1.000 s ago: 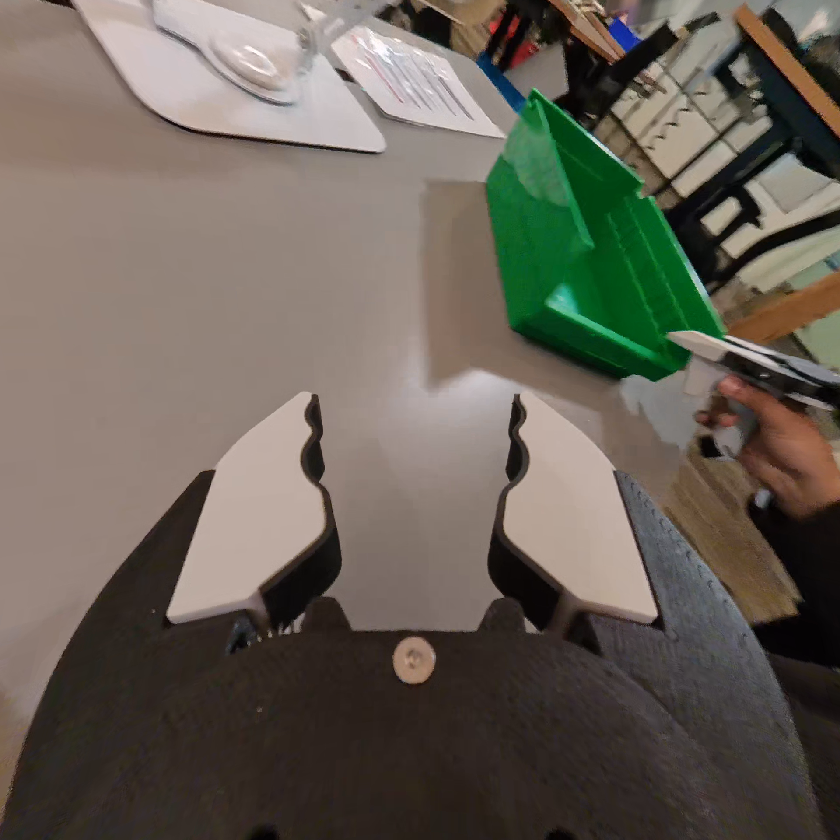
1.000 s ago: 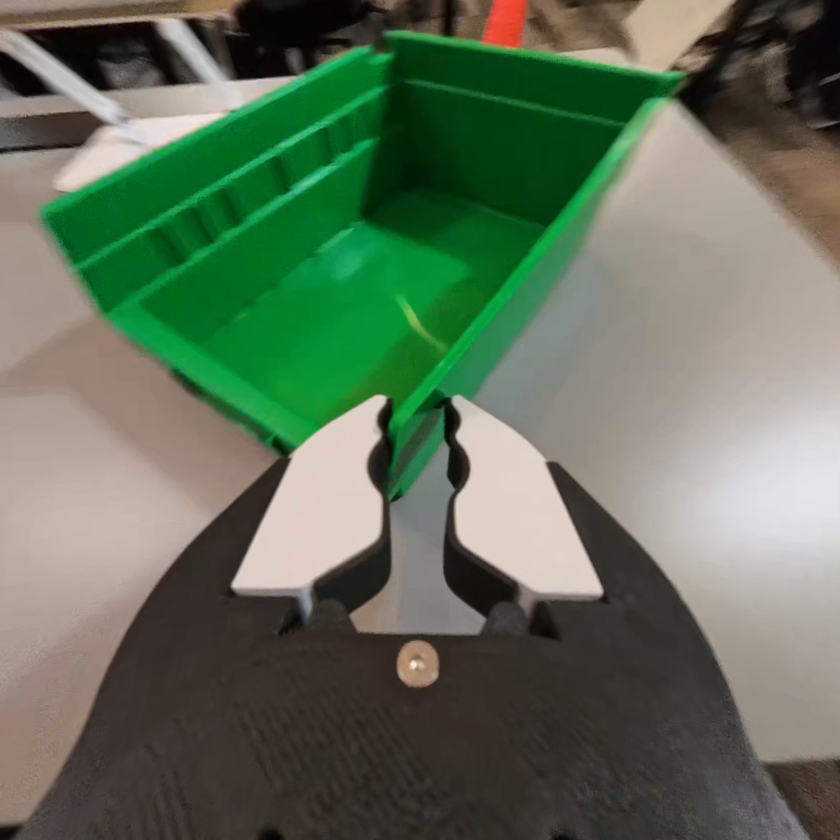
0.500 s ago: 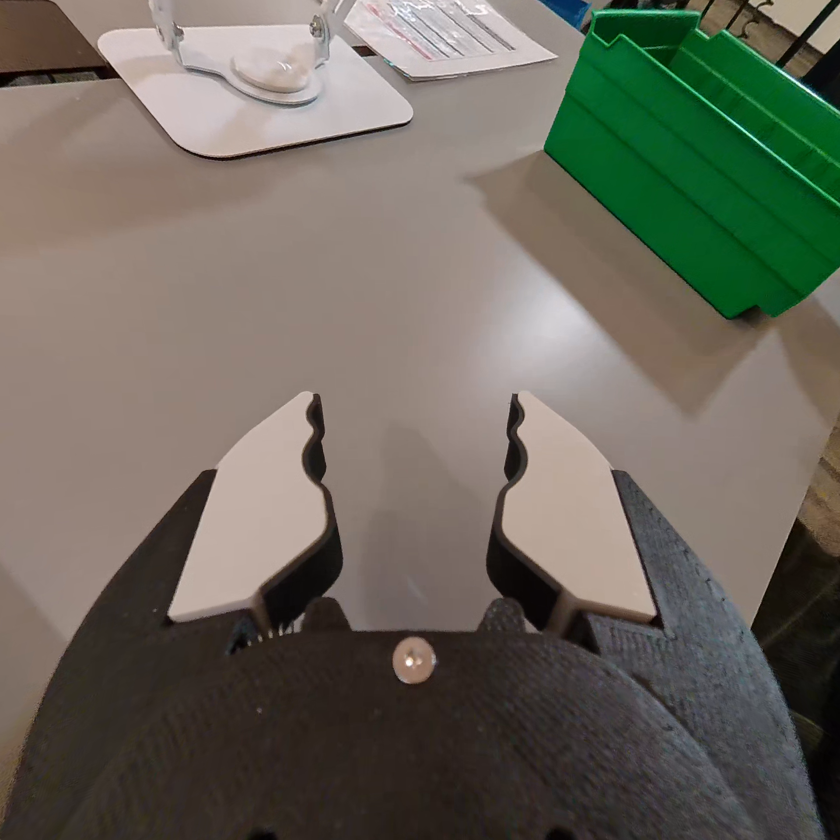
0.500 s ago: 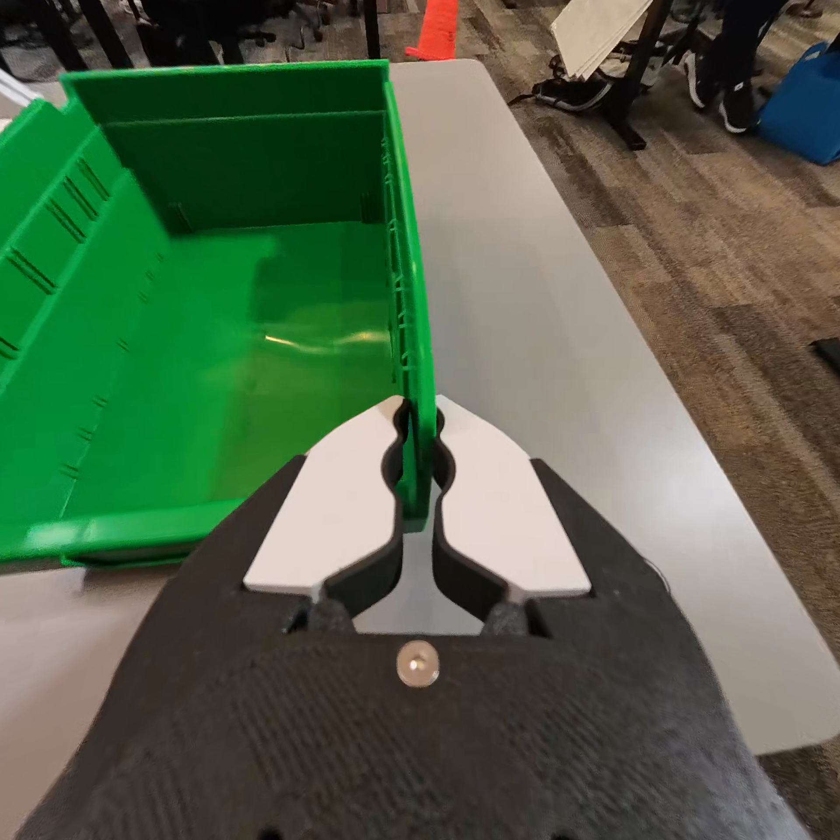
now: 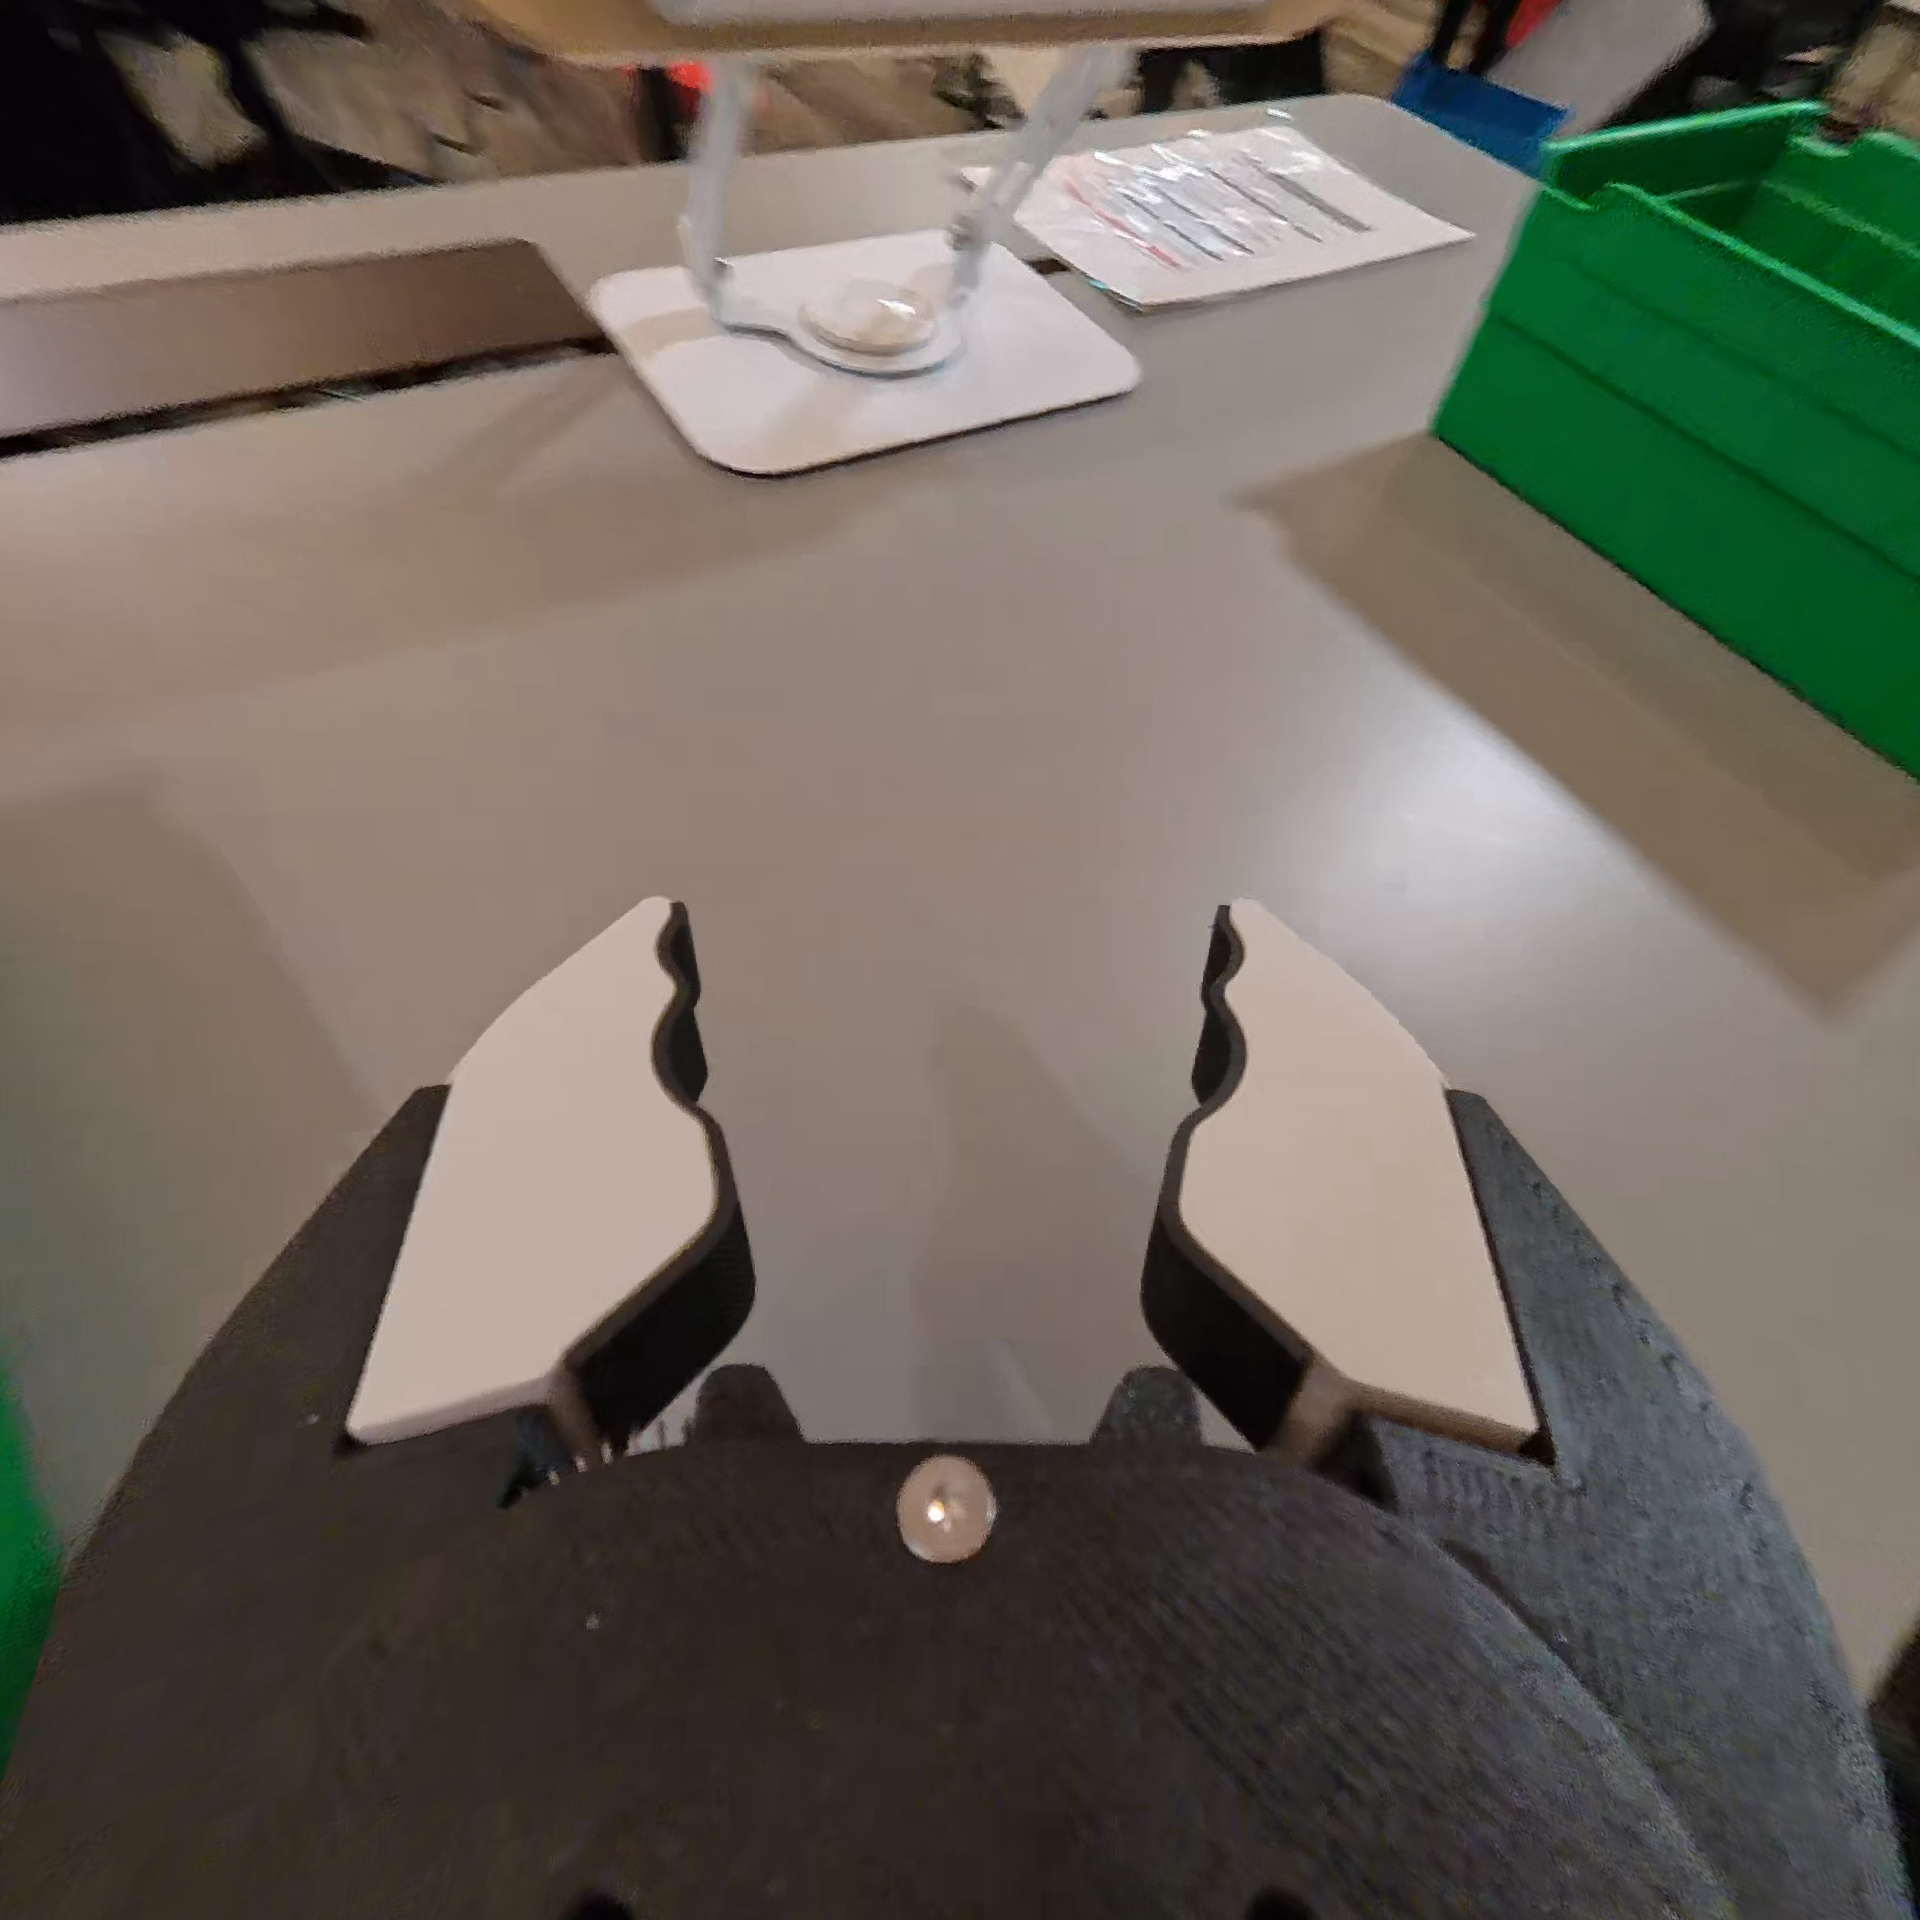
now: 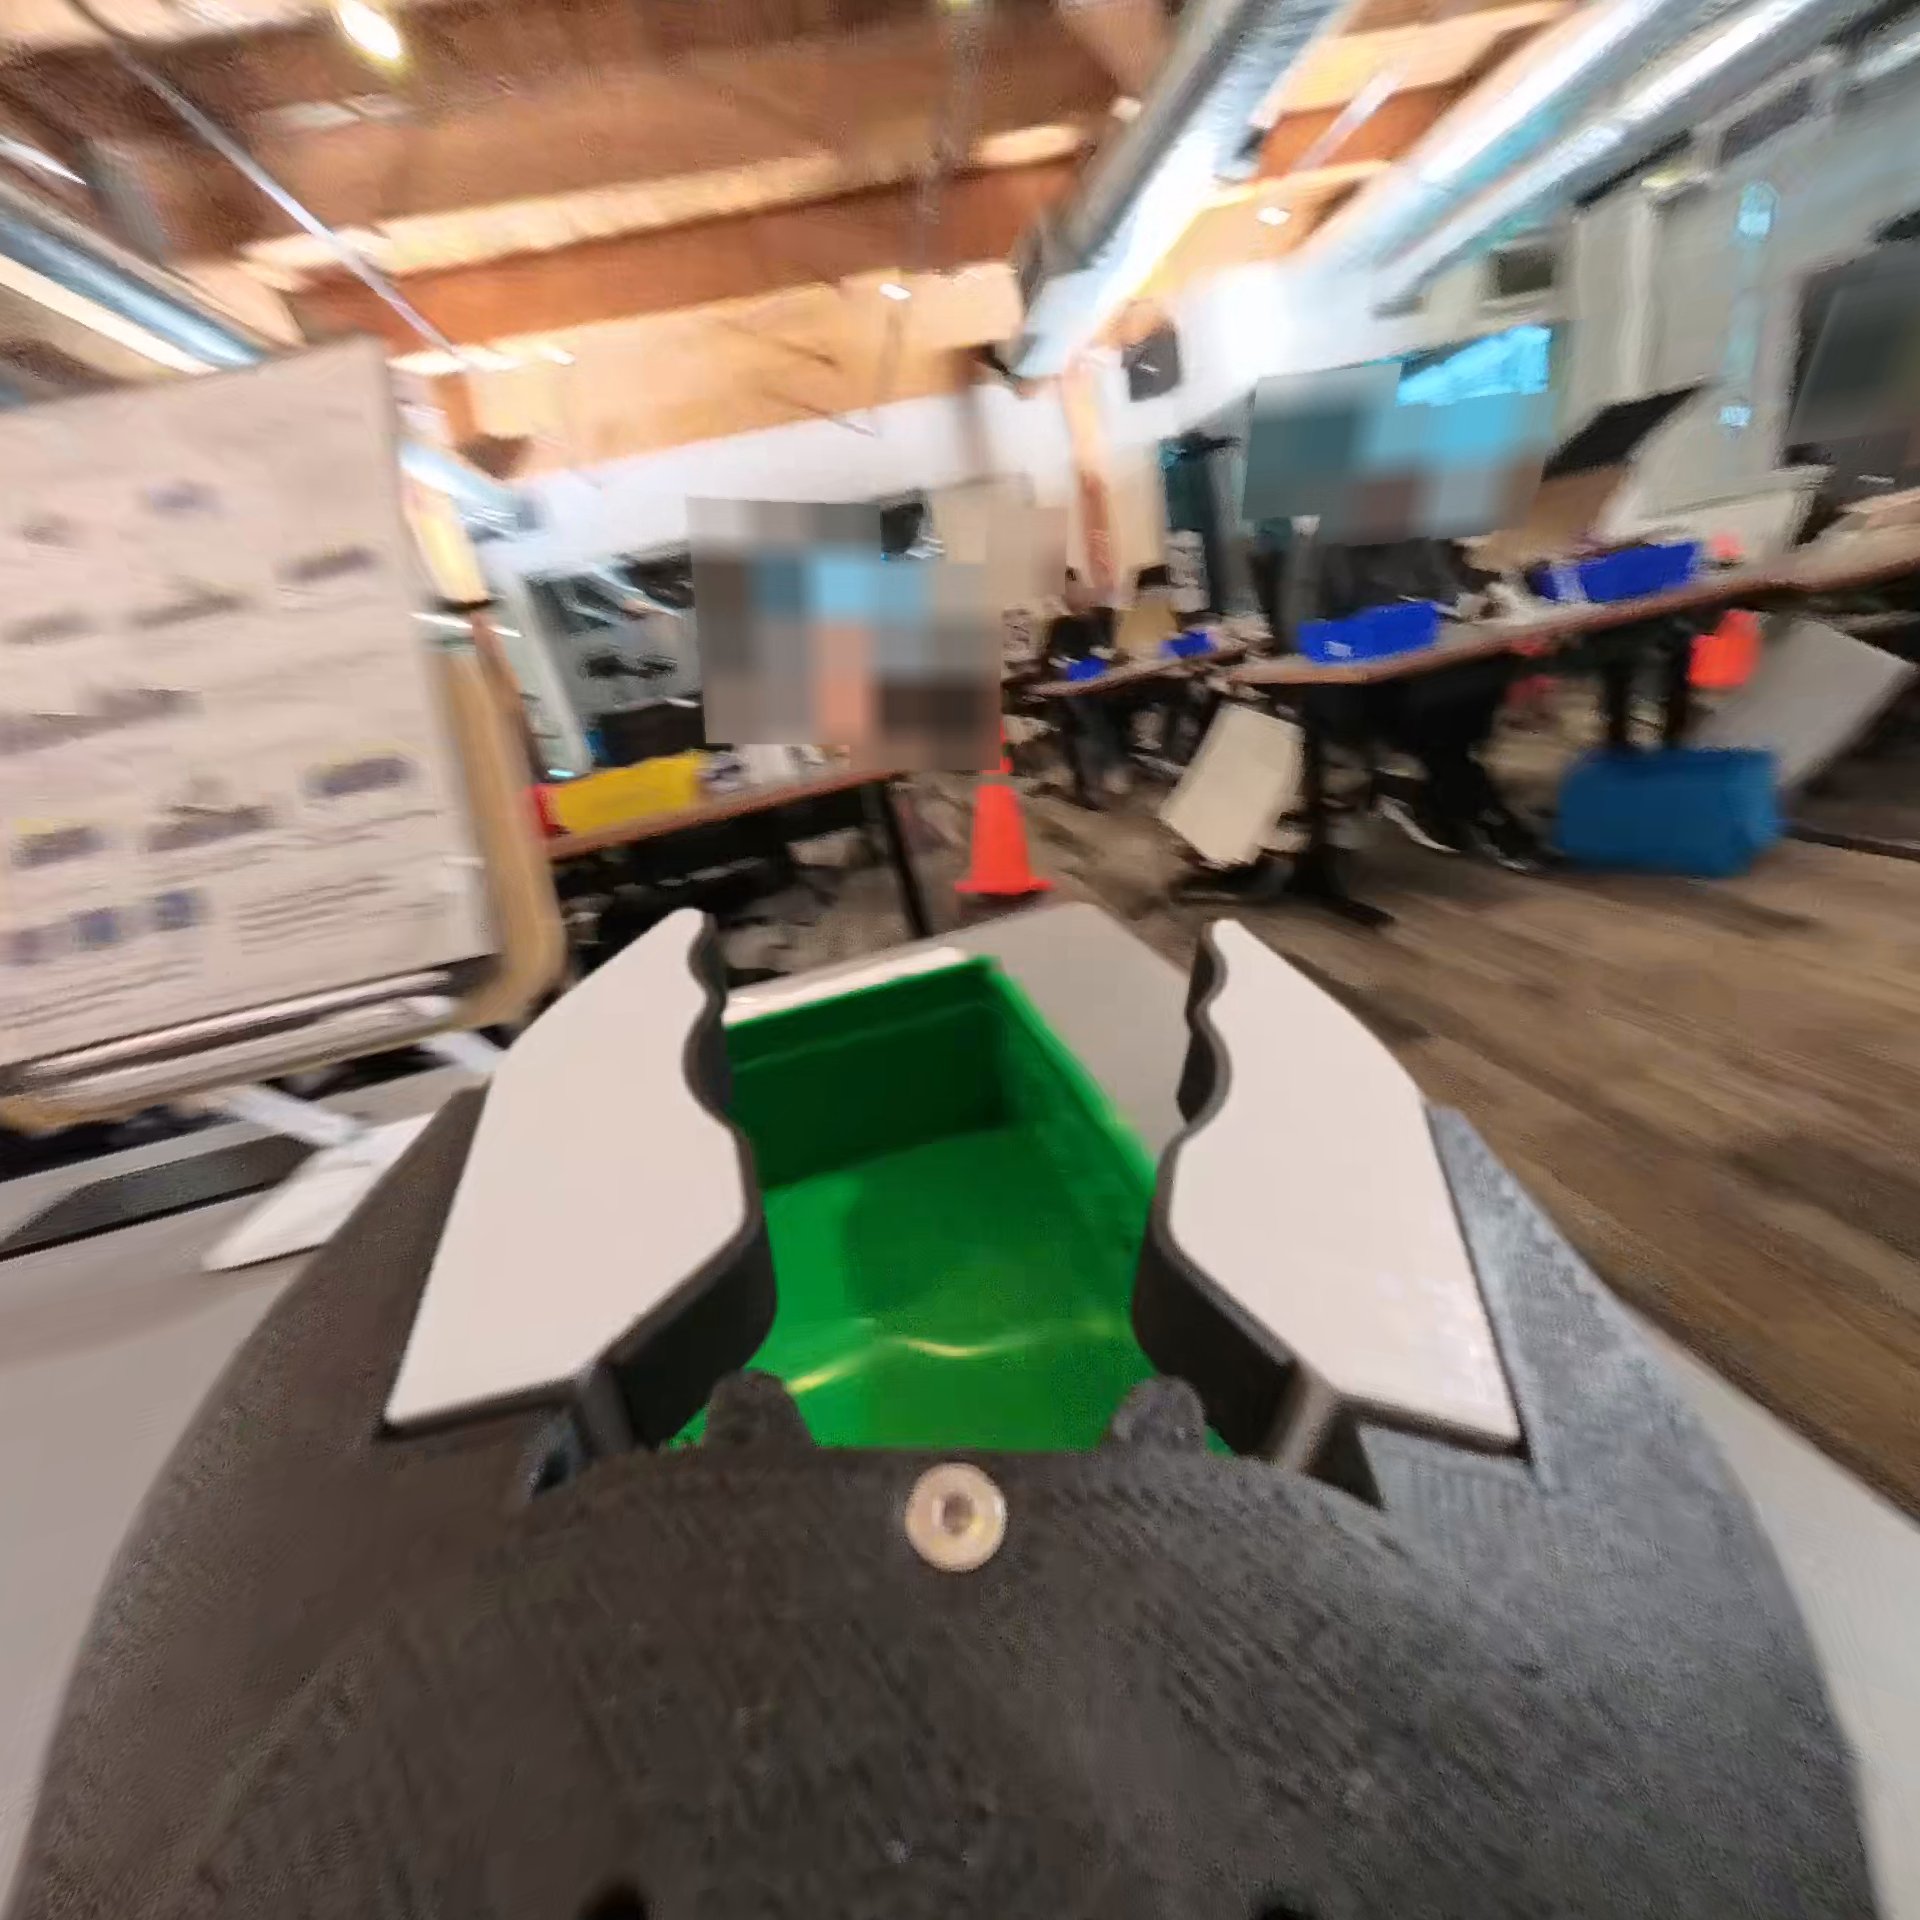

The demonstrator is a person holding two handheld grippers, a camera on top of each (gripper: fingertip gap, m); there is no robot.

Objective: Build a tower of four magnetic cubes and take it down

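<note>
A green plastic bin [image 5: 1704, 436] stands on the grey table [image 5: 935, 675] at the right of the left wrist view. My left gripper [image 5: 951, 935] is open and empty above the bare table, well left of the bin. In the right wrist view my right gripper [image 6: 951, 945] is open and empty, raised just above the near end of the same bin [image 6: 935, 1195], whose empty inside shows between the fingers. The view is tilted up and blurred.
A white stand base [image 5: 862, 353] with two metal legs sits at the table's far side, beside a sheet in a clear sleeve [image 5: 1236, 208]. A tilted sign board [image 6: 208, 707] is at the left. An orange cone [image 6: 997, 831], tables and blue bins stand beyond.
My right gripper has let go of the bin's side wall, opened wide and tilted upward. The left wrist view has swung so the bin lies farther right.
</note>
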